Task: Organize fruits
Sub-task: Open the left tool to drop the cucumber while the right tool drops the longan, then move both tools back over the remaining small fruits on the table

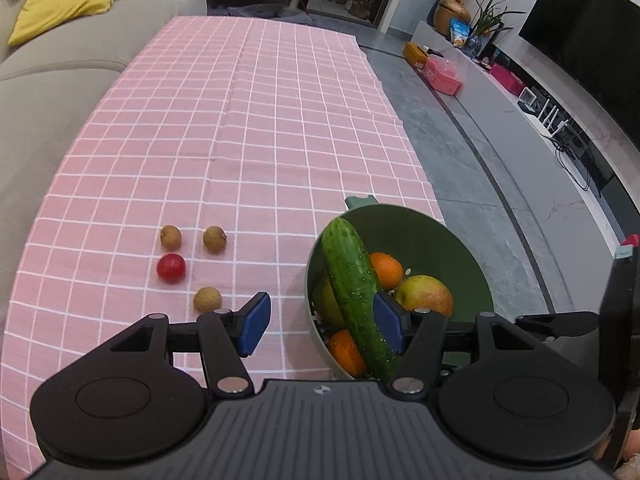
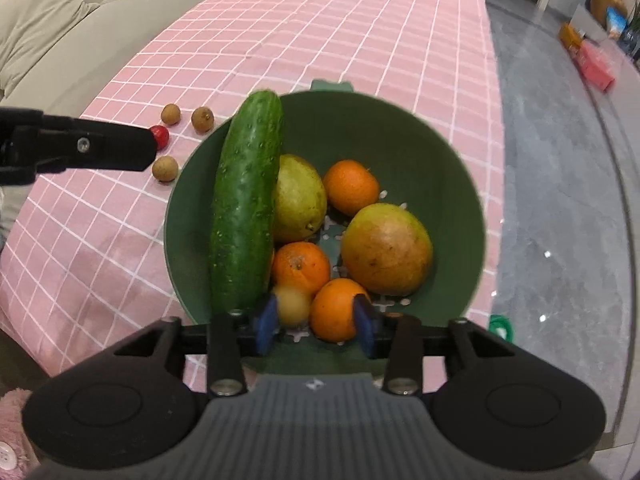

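A green bowl [image 2: 420, 152] on the pink checked tablecloth holds a cucumber [image 2: 246, 200], a pear [image 2: 300, 196], a mango [image 2: 386, 250] and three oranges [image 2: 300, 266]. My right gripper [image 2: 316, 322] hovers open over the bowl's near rim; a blurred small longan [image 2: 294, 304] lies loose between its pads. My left gripper [image 1: 320, 326] is open above the bowl's left rim [image 1: 310, 280], empty. Three longans [image 1: 208, 299] and a cherry tomato [image 1: 171, 268] lie on the cloth to the left of the bowl.
A beige sofa [image 1: 60, 80] runs along the table's left side. The table's right edge [image 1: 420, 160] drops to a grey floor. A TV bench [image 1: 500, 88] with boxes stands far right.
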`<action>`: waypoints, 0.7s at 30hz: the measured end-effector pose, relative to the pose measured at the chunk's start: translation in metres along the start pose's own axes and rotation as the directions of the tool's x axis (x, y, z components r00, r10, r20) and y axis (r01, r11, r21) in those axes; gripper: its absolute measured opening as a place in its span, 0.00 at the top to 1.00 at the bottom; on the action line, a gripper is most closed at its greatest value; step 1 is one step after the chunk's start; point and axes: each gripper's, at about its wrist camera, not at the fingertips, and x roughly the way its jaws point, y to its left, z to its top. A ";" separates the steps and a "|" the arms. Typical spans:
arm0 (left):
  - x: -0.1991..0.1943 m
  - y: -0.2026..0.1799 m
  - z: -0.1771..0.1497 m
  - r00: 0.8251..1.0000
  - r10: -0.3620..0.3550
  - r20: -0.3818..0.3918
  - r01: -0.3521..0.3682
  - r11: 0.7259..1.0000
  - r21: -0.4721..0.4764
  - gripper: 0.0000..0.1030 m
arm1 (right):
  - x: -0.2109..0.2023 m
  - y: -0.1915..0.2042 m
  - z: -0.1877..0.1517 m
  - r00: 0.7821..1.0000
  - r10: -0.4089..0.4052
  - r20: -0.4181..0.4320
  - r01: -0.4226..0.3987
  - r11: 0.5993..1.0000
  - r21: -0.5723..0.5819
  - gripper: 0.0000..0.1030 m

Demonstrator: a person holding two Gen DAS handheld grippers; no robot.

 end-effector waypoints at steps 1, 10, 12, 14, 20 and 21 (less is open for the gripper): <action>-0.002 0.002 0.000 1.000 0.001 0.005 -0.001 1.000 -0.002 0.32 | -0.003 0.002 -0.001 1.000 -0.010 0.006 0.010 1.000 -0.005 0.58; -0.019 0.012 -0.001 0.996 0.060 0.065 -0.061 0.998 0.026 0.32 | -0.042 0.021 0.001 0.988 -0.069 0.140 0.075 0.996 -0.038 0.47; -0.024 0.015 -0.002 0.995 0.065 0.081 -0.068 0.997 0.026 0.32 | -0.050 0.027 0.003 0.980 -0.069 0.185 0.077 0.996 -0.039 0.46; -0.029 0.021 -0.002 0.992 0.073 0.102 -0.076 0.997 0.023 0.32 | -0.057 0.035 0.005 0.971 -0.070 0.231 0.081 0.996 -0.038 0.45; -0.040 0.036 -0.008 0.969 0.165 0.185 -0.176 0.983 0.042 0.33 | -0.069 0.051 0.007 0.939 -0.071 0.337 0.070 0.997 0.017 0.45; -0.040 0.040 -0.010 0.964 0.183 0.193 -0.194 0.980 0.041 0.33 | -0.069 0.053 0.008 0.935 -0.064 0.349 0.057 0.998 0.031 0.45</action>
